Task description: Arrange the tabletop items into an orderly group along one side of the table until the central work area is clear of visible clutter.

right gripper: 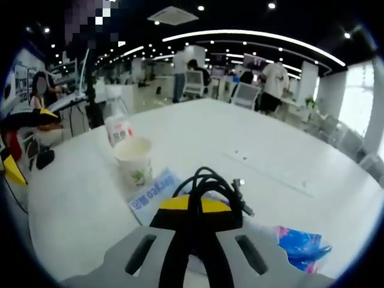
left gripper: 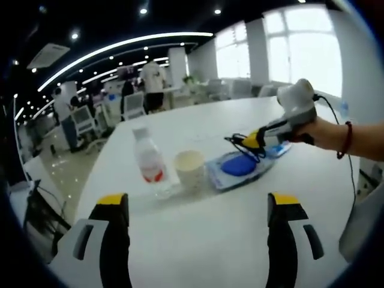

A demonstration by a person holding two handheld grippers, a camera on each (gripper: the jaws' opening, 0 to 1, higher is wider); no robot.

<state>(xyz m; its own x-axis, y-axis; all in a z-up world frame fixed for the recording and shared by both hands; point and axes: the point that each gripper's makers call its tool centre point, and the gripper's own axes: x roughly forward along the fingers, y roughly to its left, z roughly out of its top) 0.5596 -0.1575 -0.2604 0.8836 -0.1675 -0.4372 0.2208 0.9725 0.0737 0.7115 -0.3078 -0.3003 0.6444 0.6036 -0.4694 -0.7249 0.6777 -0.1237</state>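
**Operator A:** Report status, taking the paper cup point(left gripper: 189, 168) as the reference.

**Operator B:** The cup stood upright on the white table point(left gripper: 204, 240). The plastic water bottle point(left gripper: 150, 161) stood just beside it, on the cup's left in the left gripper view. A flat wipes pack with blue print point(left gripper: 240, 168) lay touching or nearly touching the cup on its other side. Those three items formed a compact row.

**Operator A:** And the right gripper point(right gripper: 195, 207)?

**Operator B:** Its jaws were closed on a bundle of black cable point(right gripper: 211, 183), held above the wipes pack, near the cup. In the left gripper view that same gripper point(left gripper: 255, 141) was visible, held in a person's hand point(left gripper: 318, 132), with the cable hanging at its tip over the pack. A second, brightly coloured packet point(right gripper: 300, 243) lay beyond the gripper, farther from the cup.

**Operator A:** The left gripper point(left gripper: 199, 225)?

**Operator B:** Its jaws stood wide apart, holding nothing, on the near side of the cup and apart from it.

**Operator A:** Assessment of progress?

**Operator B:** Judged well advanced. Bottle, cup and pack appeared grouped. Remaining: set the cable down with the group, and probably bring the coloured packet in beside the pack. Whether the row sat along a table side or nearer the centre could not be determined.
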